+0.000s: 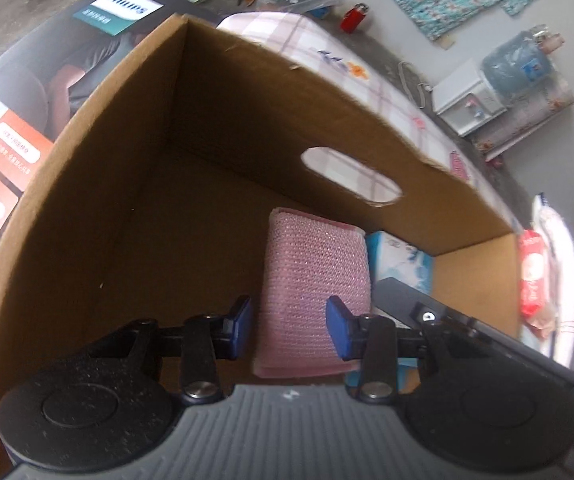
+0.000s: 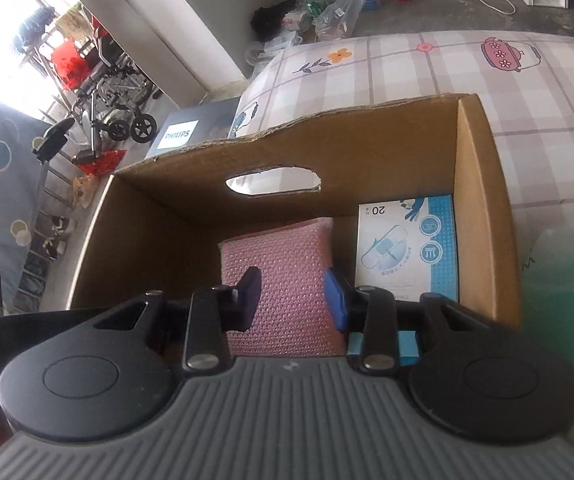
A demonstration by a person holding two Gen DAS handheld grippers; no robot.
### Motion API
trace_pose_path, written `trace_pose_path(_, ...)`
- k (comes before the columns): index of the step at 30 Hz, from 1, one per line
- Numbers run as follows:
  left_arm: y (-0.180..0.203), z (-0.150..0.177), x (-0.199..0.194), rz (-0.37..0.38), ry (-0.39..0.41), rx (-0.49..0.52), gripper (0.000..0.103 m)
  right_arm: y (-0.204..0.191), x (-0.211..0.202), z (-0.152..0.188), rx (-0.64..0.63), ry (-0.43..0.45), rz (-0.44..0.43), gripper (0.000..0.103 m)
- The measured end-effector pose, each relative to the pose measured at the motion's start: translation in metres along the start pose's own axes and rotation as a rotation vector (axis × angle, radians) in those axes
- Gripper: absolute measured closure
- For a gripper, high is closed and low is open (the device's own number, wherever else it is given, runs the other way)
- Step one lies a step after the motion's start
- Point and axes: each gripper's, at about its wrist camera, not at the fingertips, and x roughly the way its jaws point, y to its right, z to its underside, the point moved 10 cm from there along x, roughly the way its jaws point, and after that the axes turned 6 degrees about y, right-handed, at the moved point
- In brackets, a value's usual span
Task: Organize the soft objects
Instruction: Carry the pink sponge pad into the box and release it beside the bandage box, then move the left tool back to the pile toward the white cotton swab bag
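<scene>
A brown cardboard box [image 1: 127, 208] with an oval handle hole stands on a checked bed; it also shows in the right wrist view [image 2: 387, 148]. Inside lie a pink bubble-wrap pad [image 1: 315, 272] and a blue-and-white packet [image 1: 403, 260] beside it. The pad [image 2: 287, 276] and the packet [image 2: 411, 240] also show in the right wrist view. My left gripper [image 1: 289, 330] is open, its blue pads on either side of the pink pad's near end. My right gripper [image 2: 291, 300] is open just above the same pad. Whether either touches the pad I cannot tell.
A dark Philips box [image 1: 67, 64] lies beside the cardboard box. The checked bedsheet [image 2: 467, 68] runs past the box. A red-and-white packet [image 1: 533, 276] and other soft items lie at the right. Floor clutter, a water dispenser [image 1: 471, 100] and a wheelchair [image 2: 107, 92] stand further off.
</scene>
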Motion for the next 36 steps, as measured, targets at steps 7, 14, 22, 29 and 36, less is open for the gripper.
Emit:
trace_pose_path(7,-0.005,0.003,0.011,-0.035,0.0,0.032,0.061,-0.003,-0.002,-0.003,-0.017,0.027,-0.026,0.067)
trace_pose_path(14,0.004,-0.005,0.017,-0.075,0.039,0.077,0.056,-0.011,-0.054,-0.018,-0.016,0.122,-0.113,0.067)
trace_pose_path(22,0.031,-0.003,0.023,-0.074,0.068,0.19,0.057,0.001,-0.113,-0.016,-0.035,0.196,-0.124,0.067)
trace_pose_path(29,0.036,0.008,-0.002,-0.089,0.088,0.145,0.024,0.021,-0.153,-0.004,-0.035,0.261,-0.113,0.06)
trace_pose_path(36,0.072,0.022,-0.063,-0.036,0.209,0.192,0.021,0.055,-0.209,0.003,-0.005,0.346,-0.121,0.052)
